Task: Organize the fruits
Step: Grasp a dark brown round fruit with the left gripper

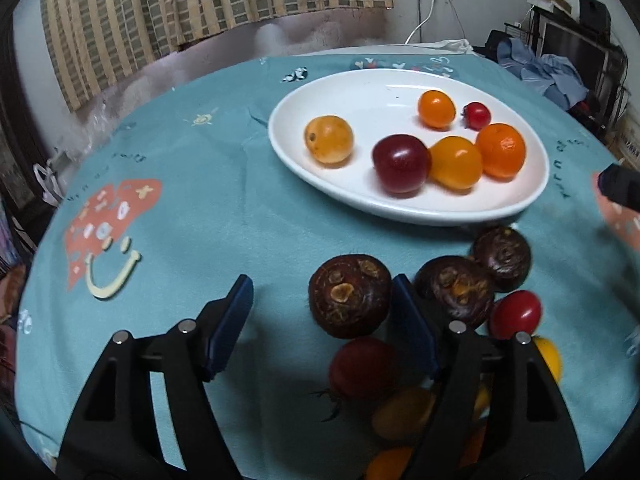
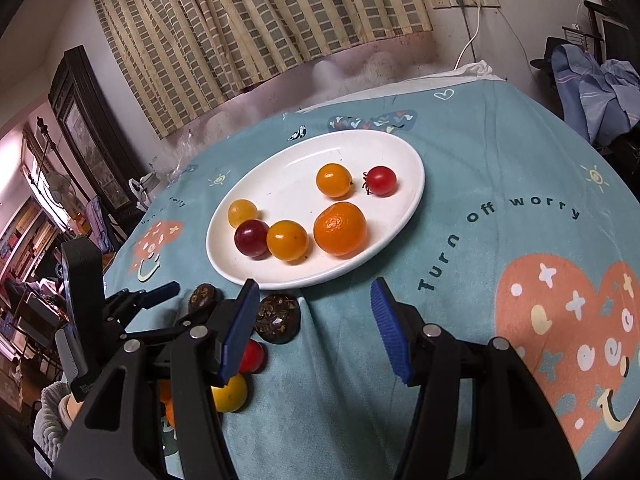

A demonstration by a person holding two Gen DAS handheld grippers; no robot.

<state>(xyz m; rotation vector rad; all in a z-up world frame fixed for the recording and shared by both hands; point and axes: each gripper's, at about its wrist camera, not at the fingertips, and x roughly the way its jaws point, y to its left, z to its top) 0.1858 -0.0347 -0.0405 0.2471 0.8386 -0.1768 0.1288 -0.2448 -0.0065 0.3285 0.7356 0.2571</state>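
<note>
Nearest the left gripper (image 1: 320, 316), a dark brown water chestnut (image 1: 349, 296) sits on the teal tablecloth (image 1: 192, 208) between the two blue pads, hard against the right-hand pad and well clear of the left-hand one. The jaws stand released, with no squeeze on it, so the gap is lopsided: a close from here would, I judge, push the chestnut sideways unless the hand first shifts a little toward the pile. The chestnut is squat and round, with no long axis to line up on. Just past the right-hand pad lie two more chestnuts (image 1: 456, 296), a red cherry tomato (image 1: 515, 314) and a yellow one (image 1: 548, 356), crowded enough that the pad could nudge them. The right gripper (image 2: 316, 320) hangs with its jaws apart and nothing between them, over bare cloth; the loose fruit lies off to its left, behind its left finger, so the left hand is plainly the nearer one. Farther off, the white oval plate (image 1: 304, 160) holds six pieces already, a small orange (image 1: 501, 150) among them, with free space on its left half. It lies beyond the chestnut and slightly right as the left gripper looks.
</note>
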